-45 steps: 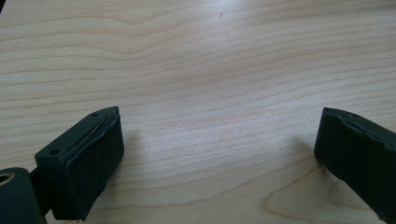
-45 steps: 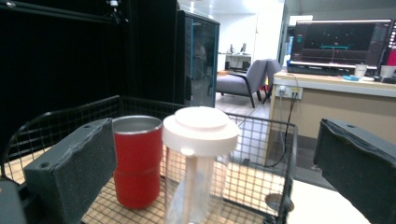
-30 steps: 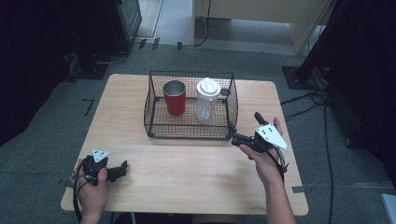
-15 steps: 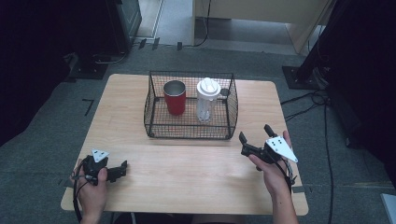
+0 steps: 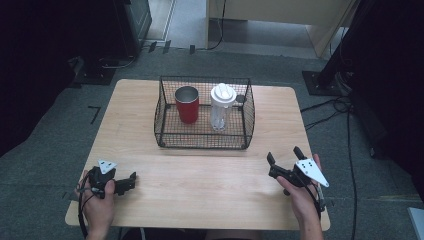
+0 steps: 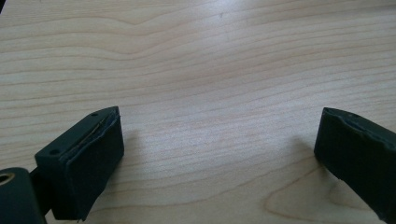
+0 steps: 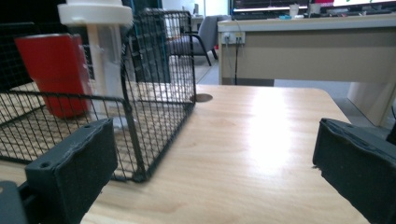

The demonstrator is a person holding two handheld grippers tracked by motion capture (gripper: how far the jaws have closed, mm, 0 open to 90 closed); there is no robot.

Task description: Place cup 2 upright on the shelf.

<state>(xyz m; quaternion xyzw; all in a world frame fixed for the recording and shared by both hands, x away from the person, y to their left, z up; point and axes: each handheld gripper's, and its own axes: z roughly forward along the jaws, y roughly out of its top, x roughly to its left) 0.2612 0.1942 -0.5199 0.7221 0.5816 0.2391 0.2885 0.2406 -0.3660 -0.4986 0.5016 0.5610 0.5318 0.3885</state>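
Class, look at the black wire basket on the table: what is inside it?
Inside the black wire basket stand a red metal cup and a clear bottle with a white lid. The cup's contents are not visible.

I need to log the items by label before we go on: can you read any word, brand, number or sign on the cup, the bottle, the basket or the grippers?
No readable text.
Red cup: plain side, no print seen.
Clear bottle with white lid: no label legible.
Wire basket: no tag.
Left gripper and right gripper: grey plates bare, jaws unmarked.
Background desk items in the right gripper view: too small and blurred to read.
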